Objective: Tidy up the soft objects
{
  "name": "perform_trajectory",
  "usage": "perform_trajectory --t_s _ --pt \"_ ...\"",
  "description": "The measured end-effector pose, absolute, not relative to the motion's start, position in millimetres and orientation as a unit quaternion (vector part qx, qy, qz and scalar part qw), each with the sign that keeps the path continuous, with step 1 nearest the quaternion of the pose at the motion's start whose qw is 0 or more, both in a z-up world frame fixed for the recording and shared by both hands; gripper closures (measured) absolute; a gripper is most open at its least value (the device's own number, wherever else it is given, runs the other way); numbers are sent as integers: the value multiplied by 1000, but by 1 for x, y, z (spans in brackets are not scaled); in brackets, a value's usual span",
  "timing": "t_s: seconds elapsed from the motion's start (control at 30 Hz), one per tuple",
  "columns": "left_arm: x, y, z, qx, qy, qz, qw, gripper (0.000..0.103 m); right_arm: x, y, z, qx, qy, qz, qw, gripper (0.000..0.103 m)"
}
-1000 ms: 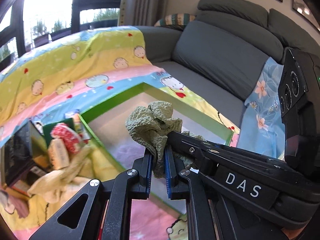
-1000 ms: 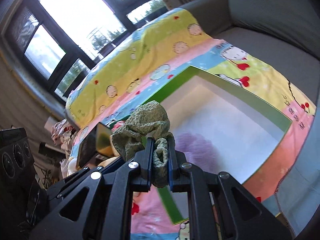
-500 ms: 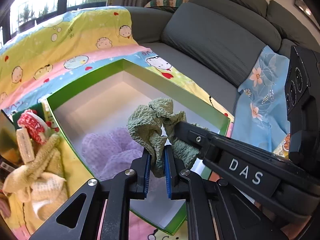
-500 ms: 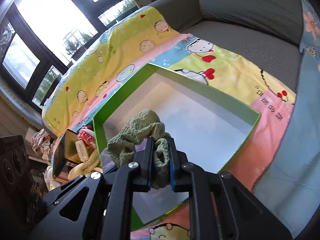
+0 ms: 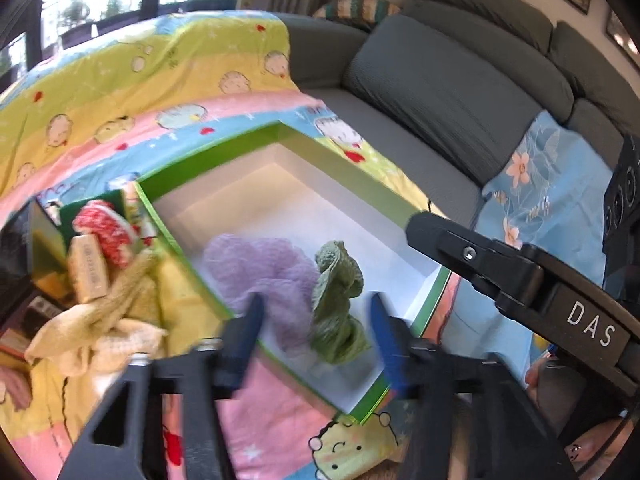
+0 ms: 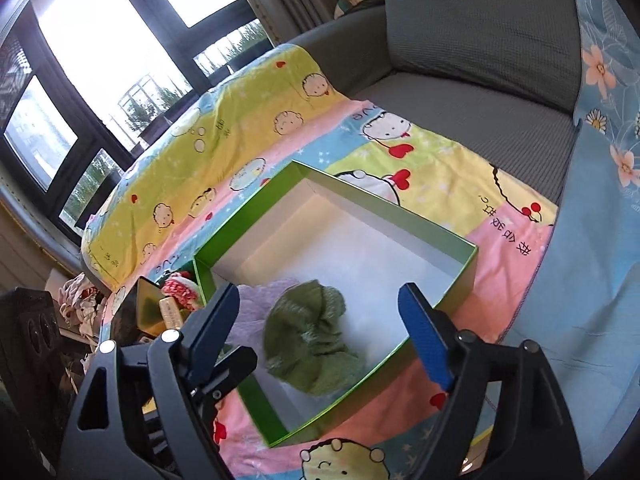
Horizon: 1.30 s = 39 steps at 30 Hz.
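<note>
On the grey sofa [image 6: 480, 52], a cartoon blanket [image 6: 248, 128] bears the green box [image 6: 466, 268]; both grippers' jaws gape, released.

Bright daylight comes through the windows [image 6: 100, 68], which are blown out to white. The box [image 6: 404, 216] interior glares pale. The left view is motion-blurred, worst on the near fingers [image 5: 244, 336]; the right view is sharper. Fisheye bending darkens the corners.
</note>
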<state>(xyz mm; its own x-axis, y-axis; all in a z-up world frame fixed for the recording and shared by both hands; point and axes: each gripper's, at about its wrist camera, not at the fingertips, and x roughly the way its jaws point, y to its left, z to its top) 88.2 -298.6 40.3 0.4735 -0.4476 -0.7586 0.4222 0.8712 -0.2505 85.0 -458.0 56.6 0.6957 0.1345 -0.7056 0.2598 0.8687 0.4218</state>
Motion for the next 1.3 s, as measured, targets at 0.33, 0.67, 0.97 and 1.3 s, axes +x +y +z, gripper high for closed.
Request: perform_trajectory --t_s 0.33,0.67,0.97,1.3 --pt "65 -200 61 -72 420 -180 887 30 73 -412 78 219 382 5 898 12" --pt "41 -78 24 -152 438 -63 884 30 76 -337 61 174 420 67 888 12" --pt "28 -17 -14 -189 453 -20 871 30 73 -279 35 141 457 95 873 13" --pt "9 3 -33 -200 472 -30 858 30 80 -263 17 139 491 86 856 24"
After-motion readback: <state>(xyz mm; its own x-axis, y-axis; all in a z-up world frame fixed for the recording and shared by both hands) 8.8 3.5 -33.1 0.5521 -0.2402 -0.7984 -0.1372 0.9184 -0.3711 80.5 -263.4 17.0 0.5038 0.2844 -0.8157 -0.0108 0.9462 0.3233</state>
